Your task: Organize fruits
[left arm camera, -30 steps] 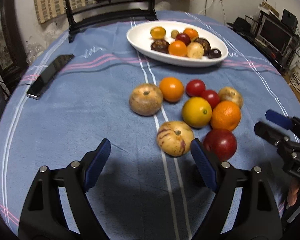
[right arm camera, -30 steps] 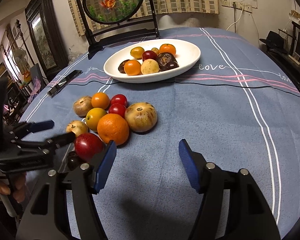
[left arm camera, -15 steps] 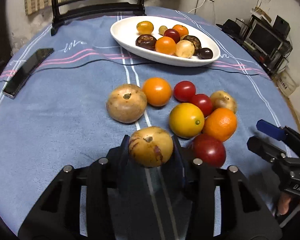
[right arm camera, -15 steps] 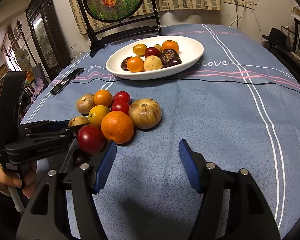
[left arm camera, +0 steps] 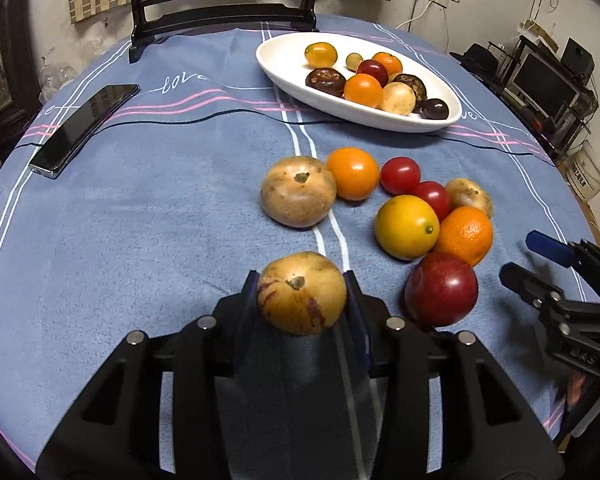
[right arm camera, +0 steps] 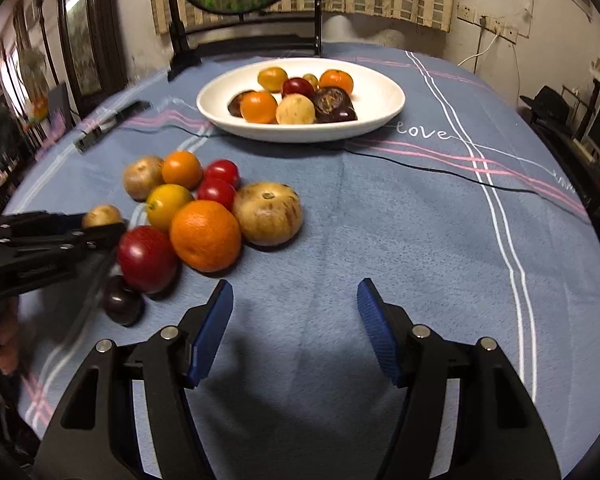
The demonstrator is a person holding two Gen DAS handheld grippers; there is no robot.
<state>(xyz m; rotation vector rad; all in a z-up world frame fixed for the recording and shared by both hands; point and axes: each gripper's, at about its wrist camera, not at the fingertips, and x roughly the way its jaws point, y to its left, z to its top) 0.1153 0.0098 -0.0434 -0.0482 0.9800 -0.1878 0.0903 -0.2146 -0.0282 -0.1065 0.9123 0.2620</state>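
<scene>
The left gripper (left arm camera: 301,293) is clamped on a striped yellow fruit (left arm camera: 301,292); the right gripper (right arm camera: 294,322) is held spread above a blue tablecloth (right arm camera: 380,216) bearing a white dish (right arm camera: 380,100), in a cluttered room.

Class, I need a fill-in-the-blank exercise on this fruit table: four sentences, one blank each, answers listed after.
1. The left gripper is shut on a tan, purple-streaked round ____.
2. The right gripper, with blue pads, holds ____.
3. The oval white dish stands on a ____ tablecloth.
4. The black phone lies to the ____ of the dish in the left wrist view.

Missing words: fruit; nothing; blue; left
</scene>
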